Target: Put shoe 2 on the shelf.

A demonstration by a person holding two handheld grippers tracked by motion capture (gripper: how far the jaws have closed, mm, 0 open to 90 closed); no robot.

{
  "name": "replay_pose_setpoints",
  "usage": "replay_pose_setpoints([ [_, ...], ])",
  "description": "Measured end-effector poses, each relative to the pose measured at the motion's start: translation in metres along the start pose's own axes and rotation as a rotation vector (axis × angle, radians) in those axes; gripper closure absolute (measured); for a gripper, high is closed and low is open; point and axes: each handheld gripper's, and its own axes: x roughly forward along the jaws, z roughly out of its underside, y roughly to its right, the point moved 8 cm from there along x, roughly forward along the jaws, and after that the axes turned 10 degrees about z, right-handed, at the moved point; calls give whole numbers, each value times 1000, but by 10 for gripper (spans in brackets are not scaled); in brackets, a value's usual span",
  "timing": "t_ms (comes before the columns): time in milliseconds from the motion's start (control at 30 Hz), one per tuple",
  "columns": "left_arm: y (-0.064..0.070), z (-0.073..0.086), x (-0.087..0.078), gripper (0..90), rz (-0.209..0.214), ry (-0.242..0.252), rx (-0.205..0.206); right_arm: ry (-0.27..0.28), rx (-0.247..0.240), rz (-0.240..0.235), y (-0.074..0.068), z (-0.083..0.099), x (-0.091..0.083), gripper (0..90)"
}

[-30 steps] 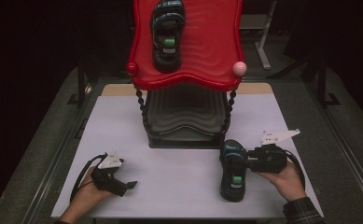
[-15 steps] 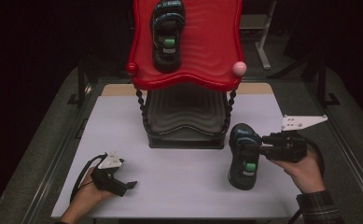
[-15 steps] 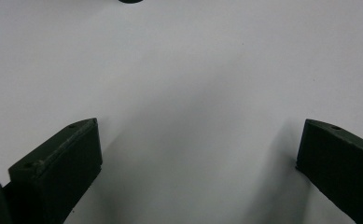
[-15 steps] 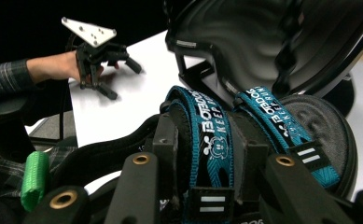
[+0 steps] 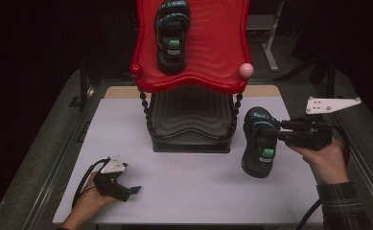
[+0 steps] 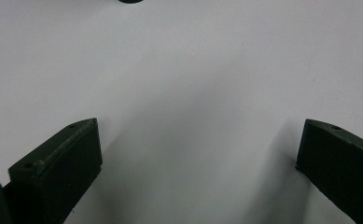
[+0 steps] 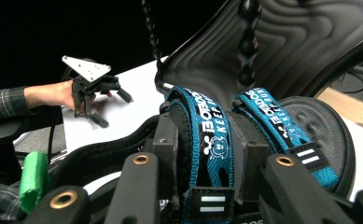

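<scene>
Right of centre in the high view, your right gripper (image 5: 282, 132) is clamping a black sandal (image 5: 259, 142) by its blue straps. The sandal is hanging tilted, toe toward the bottom of the frame, clear of the white table (image 5: 198, 182), just right of the rack's lower shelf. A green tab (image 5: 268, 153) is showing on its strap. Your right hand (image 5: 325, 160) is coming in from the lower right, plaid sleeve at the frame edge, with the grey plate (image 5: 332, 103) sitting above the gripper.

In the right gripper view the jaws are closing on the two blue straps (image 7: 210, 140) at lower centre; white lettering is running along them. The green tab (image 7: 32, 179) is at lower left.

The rack is occupying upper centre of the high view: a red top shelf (image 5: 217, 52) with a second sandal (image 5: 172, 33) lying on its left half, and a black lower shelf (image 5: 191, 120) beneath, joined by beaded posts. A pink ball (image 5: 246, 70) is sitting at the red shelf's near right corner, a red ball (image 5: 135, 70) at its near left.

Lower left, your left gripper (image 5: 129, 190) is resting on the table in your left hand (image 5: 86, 203). In the left gripper view its jaws are standing wide apart over bare white tabletop (image 6: 193, 93), holding nothing.
</scene>
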Motion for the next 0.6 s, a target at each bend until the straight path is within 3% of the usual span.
replay_pose_setpoints([
  [600,0,0,0,0,1,2,-2,26,-31,29,10,-50,-11,673],
])
